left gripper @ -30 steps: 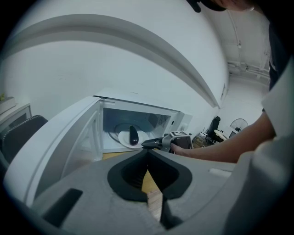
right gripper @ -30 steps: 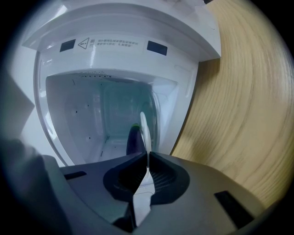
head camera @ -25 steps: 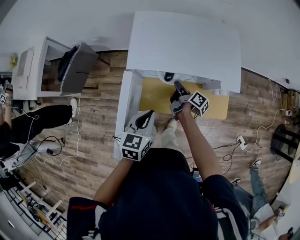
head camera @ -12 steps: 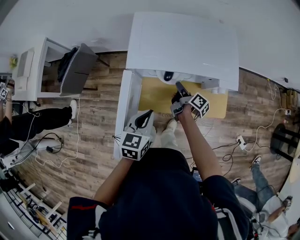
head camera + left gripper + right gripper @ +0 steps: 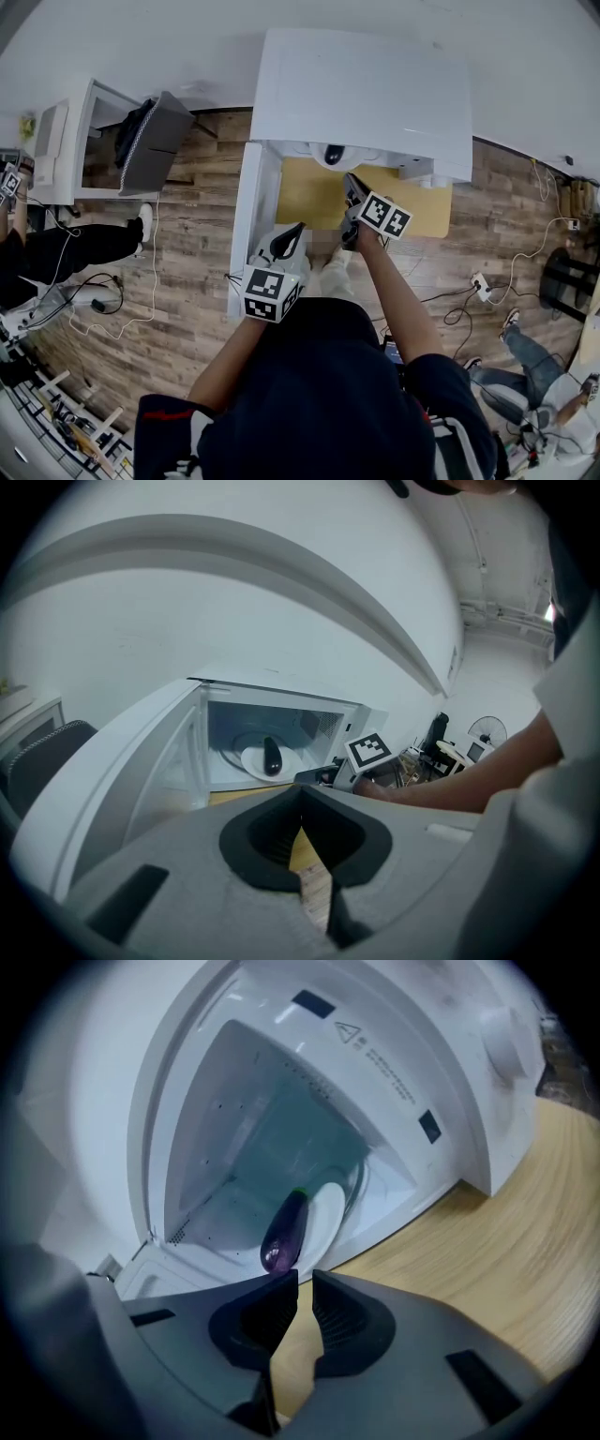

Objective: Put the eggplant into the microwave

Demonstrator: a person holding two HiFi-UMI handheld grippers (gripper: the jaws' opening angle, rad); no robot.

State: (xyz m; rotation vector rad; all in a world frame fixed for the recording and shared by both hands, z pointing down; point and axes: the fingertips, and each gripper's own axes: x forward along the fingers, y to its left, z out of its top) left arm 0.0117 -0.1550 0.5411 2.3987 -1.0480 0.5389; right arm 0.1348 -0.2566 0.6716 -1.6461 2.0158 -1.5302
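The eggplant [image 5: 284, 1232] lies on the white plate [image 5: 328, 1208] inside the microwave [image 5: 394, 1063], rounded end toward the near opening. The right claw [image 5: 302, 1283], slightly spread and empty, hovers just outside; a careless swing could roll the eggplant off. The left claw [image 5: 302, 803] is pressed together, empty, beside the open door [image 5: 122, 761]

Head view steeply down over microwave [image 5: 361, 94], 2 gripper views face its open cavity, right nearer
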